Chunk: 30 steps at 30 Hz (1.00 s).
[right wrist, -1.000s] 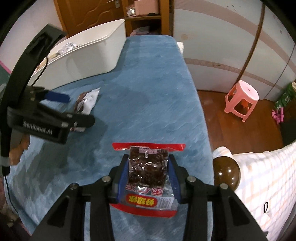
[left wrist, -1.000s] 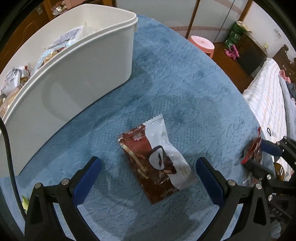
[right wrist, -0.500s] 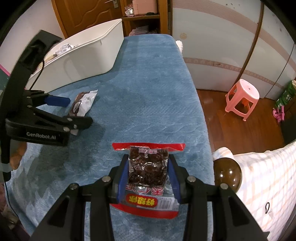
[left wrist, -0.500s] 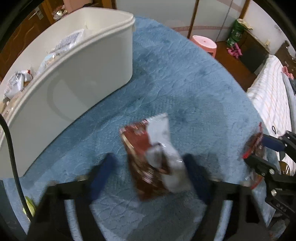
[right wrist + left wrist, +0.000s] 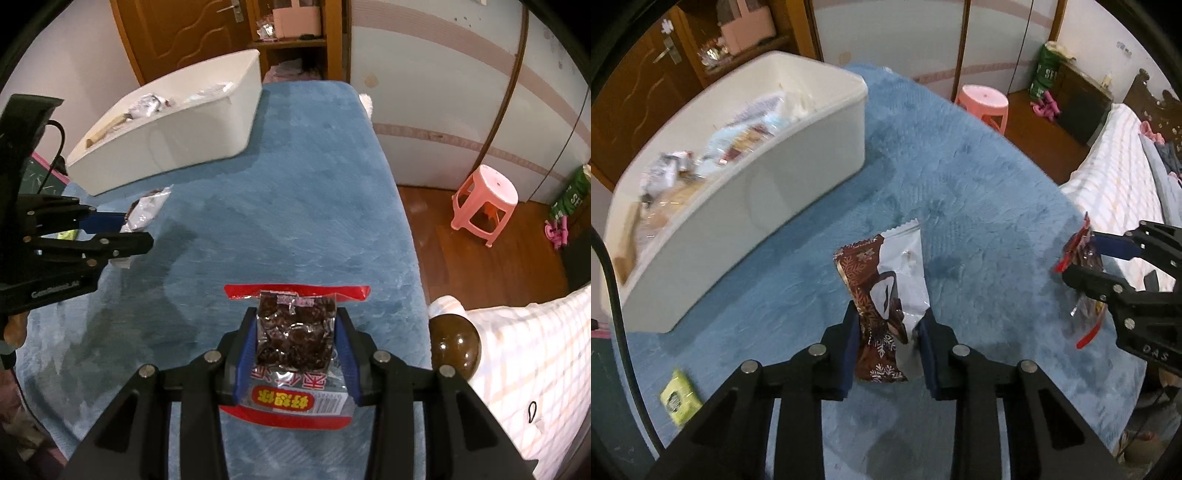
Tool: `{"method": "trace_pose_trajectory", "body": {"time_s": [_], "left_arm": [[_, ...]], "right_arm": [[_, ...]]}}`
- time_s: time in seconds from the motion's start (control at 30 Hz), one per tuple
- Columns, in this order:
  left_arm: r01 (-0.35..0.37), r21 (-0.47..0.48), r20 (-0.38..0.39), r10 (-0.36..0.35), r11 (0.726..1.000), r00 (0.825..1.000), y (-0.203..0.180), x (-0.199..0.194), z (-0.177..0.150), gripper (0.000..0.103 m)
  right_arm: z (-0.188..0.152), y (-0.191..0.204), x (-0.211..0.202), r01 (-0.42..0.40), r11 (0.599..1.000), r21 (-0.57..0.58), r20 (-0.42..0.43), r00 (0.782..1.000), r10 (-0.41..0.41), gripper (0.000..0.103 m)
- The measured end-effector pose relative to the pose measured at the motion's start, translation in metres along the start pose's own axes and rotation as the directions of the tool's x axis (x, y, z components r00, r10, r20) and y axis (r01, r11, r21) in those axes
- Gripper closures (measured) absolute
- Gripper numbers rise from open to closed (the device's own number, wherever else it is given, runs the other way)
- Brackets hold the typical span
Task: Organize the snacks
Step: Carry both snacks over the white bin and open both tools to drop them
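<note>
My left gripper (image 5: 888, 332) is shut on a brown-and-white snack packet (image 5: 886, 291), which hangs lifted off the blue cloth (image 5: 979, 206). The same gripper (image 5: 127, 230) and packet (image 5: 147, 208) show at the left of the right wrist view. My right gripper (image 5: 295, 343) is shut on a red-edged clear packet of dark snacks (image 5: 293, 339); that packet (image 5: 1080, 258) and gripper (image 5: 1082, 260) appear at the right of the left wrist view. A white bin (image 5: 798, 173) with several snack packets stands at the back left, also seen as the bin (image 5: 207, 125) beyond the left gripper.
A small yellow-green packet (image 5: 679, 402) lies on the cloth near the left edge. A pink stool (image 5: 485, 201) stands on the wooden floor to the right. A bed with a checked sheet (image 5: 524, 354) and a dark round bedpost knob (image 5: 456, 341) border the table's right side.
The left gripper's jaws closed from wide open onto the brown-and-white packet and lifted it off the cloth. The right gripper and its red-edged packet stayed put.
</note>
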<state>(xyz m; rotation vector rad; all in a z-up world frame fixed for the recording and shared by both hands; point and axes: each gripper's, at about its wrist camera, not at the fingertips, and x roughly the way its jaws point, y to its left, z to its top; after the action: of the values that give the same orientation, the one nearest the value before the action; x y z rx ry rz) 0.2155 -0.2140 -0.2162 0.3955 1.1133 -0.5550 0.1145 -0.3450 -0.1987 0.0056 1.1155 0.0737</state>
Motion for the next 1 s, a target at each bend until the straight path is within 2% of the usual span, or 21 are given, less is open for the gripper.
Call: {"method": "trace_pose_trajectory", "body": {"time_s": [0.17, 0.3, 0.53, 0.63, 0.77, 0.93, 1.0], "left_arm": [[-0.042, 0.004, 0.073, 0.042, 0.999, 0.996, 0.021, -0.061, -0.019, 0.076], [-0.097, -0.035, 0.123, 0.100, 0.995, 0.987, 0.050, -0.103, -0.021, 0.076], [-0.236, -0.157, 0.178, 0.263, 0.959, 0.948, 0.133, -0.177, -0.001, 0.076], [-0.261, -0.202, 0.178, 0.298, 0.944, 0.938, 0.161, -0.189, 0.015, 0.076], [-0.270, -0.239, 0.167, 0.313, 0.933, 0.935, 0.194, -0.188, 0.040, 0.076], [-0.268, -0.266, 0.136, 0.311, 0.926, 0.941, 0.221, -0.171, 0.066, 0.075], [-0.271, -0.284, 0.121, 0.315, 0.920, 0.941, 0.225, -0.159, 0.072, 0.071]], "right_arm": [[0.012, 0.018, -0.029, -0.012, 0.999, -0.051, 0.054, 0.998, 0.015, 0.063], [0.033, 0.036, -0.054, -0.022, 0.994, -0.106, 0.111, 0.993, 0.033, 0.063], [0.101, 0.083, -0.096, -0.018, 0.976, -0.216, 0.219, 0.974, 0.066, 0.063], [0.141, 0.103, -0.109, -0.009, 0.971, -0.241, 0.269, 0.960, 0.076, 0.063], [0.197, 0.127, -0.112, -0.016, 0.974, -0.224, 0.312, 0.946, 0.087, 0.063], [0.247, 0.139, -0.092, 0.000, 0.982, -0.191, 0.306, 0.950, 0.059, 0.062], [0.262, 0.142, -0.075, 0.022, 0.984, -0.178, 0.289, 0.957, 0.031, 0.060]]}}
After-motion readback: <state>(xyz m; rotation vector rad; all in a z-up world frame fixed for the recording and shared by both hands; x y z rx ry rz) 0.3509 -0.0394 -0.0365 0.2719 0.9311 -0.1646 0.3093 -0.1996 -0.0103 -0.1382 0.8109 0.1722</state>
